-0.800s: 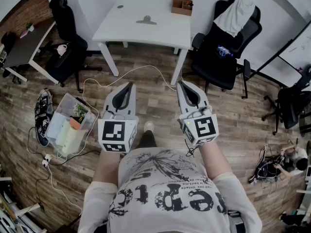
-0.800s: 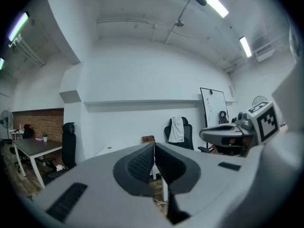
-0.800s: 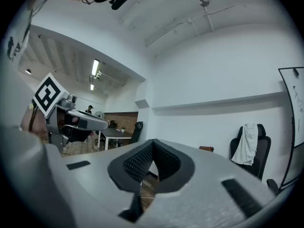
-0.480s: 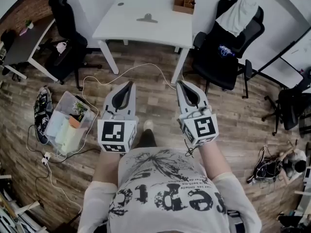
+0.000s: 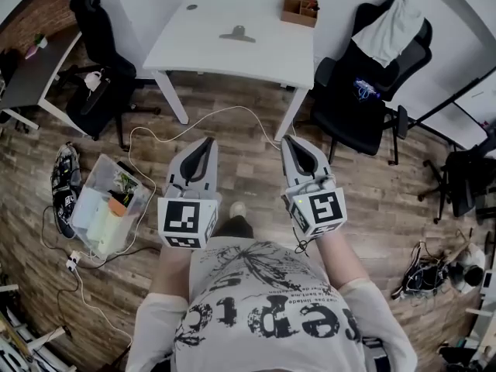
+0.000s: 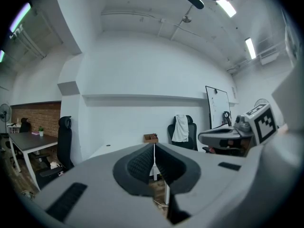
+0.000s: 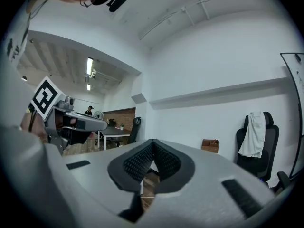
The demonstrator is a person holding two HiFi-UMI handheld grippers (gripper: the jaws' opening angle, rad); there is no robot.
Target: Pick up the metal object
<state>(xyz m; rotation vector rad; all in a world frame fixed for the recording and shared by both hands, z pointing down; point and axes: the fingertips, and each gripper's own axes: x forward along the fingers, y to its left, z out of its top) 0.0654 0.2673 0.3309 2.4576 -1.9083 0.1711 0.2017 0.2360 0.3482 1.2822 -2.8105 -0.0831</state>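
Though shut, left gripper [image 5: 208, 142] beside right [image 5: 290, 141].

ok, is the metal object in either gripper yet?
No: the metal object lies on the white table, while the left gripper and right gripper are shut and empty.

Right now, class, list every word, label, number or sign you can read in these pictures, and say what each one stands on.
No text reads clearly.
Shirt: large dark letters, upside down and creased, not legible.
Marker cubes: black-and-white square patterns, no words.
Black chair: blue mark, too small to read.
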